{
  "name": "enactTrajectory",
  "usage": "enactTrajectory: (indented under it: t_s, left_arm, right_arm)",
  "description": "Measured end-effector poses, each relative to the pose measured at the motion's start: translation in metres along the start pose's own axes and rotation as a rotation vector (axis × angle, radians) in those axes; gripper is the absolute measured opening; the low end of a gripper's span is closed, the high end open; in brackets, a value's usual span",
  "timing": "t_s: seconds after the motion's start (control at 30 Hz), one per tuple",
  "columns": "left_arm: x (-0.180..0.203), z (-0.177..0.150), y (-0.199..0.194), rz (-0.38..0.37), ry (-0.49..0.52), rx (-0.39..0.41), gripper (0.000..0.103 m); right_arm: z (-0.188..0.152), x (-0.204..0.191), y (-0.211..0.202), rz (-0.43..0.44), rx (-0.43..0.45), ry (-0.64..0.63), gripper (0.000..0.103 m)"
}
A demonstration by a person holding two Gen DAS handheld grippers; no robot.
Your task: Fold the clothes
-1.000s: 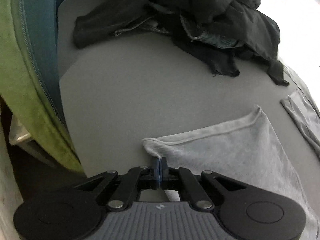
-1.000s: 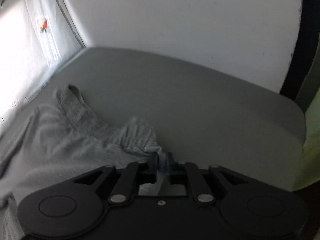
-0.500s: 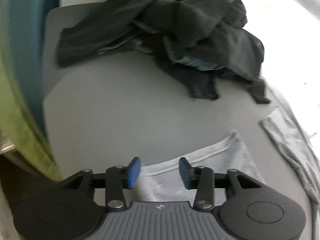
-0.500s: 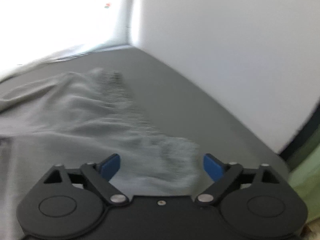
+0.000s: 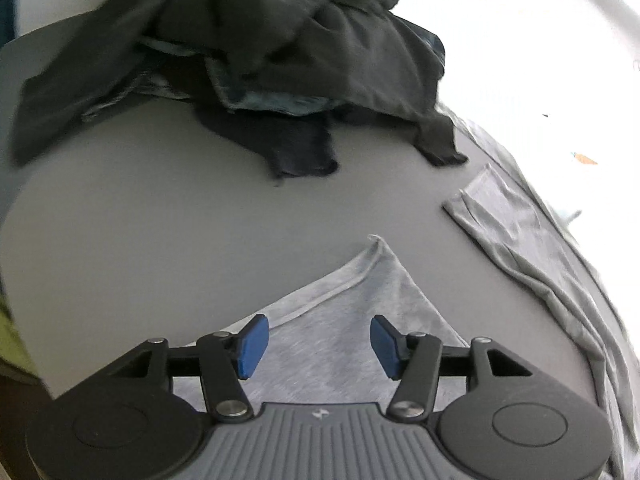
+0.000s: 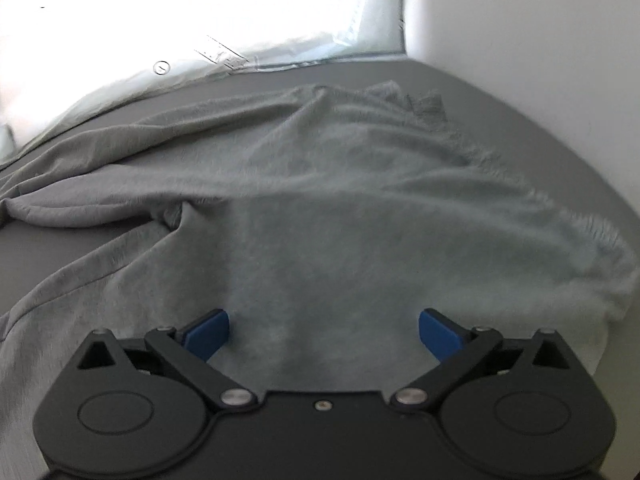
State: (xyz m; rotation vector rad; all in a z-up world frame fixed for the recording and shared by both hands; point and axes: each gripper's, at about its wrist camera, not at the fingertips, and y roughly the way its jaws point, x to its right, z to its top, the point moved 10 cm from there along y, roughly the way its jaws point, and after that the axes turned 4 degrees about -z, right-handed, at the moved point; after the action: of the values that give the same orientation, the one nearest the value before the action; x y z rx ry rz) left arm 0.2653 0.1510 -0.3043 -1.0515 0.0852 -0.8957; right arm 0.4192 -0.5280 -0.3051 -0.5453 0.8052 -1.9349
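Both grippers let go: the left gripper [image 5: 315, 345] with jaws just parted, half-wide, the right gripper [image 6: 323, 335] just spread wide, nothing pinched, leaving the grey shirt [image 6: 320, 208] flat on the tabletop [image 5: 168, 220] for folding, near the dark pile [image 5: 256, 48].

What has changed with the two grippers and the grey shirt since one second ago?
Both grippers let go of the grey shirt. The left gripper, earlier pinching its hem, has just been opening and drew back over the cloth. The right gripper, earlier pinching a bunched edge, has just been opening wide and swung over the spread cloth. The dark clothes pile and the grey surface stayed as they were.
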Motion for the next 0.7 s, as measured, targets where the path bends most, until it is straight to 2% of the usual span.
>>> enactTrajectory:
  t_s: [0.17,0.27,0.33,0.43,0.7]
  left_arm:
    - [0.035,0.029,0.032,-0.072,0.093,-0.045,0.057]
    - [0.061,0.045,0.058,-0.119,0.146,-0.059,0.057]
    - [0.075,0.054,0.080,-0.116,0.151,-0.076,0.057]
    - [0.096,0.063,0.111,-0.121,0.137,-0.121,0.057]
    - [0.136,0.086,0.179,-0.121,0.179,-0.151,0.057]
  right_arm:
    - [-0.002,-0.007,0.004,-0.097,0.030,0.103,0.103]
    - [-0.002,-0.008,0.004,-0.142,0.080,0.135,0.103]
    - [-0.003,-0.009,0.004,-0.170,0.124,0.149,0.103]
    - [-0.002,-0.008,0.003,-0.183,0.121,0.164,0.103]
    - [0.000,-0.007,0.006,-0.211,0.119,0.191,0.103]
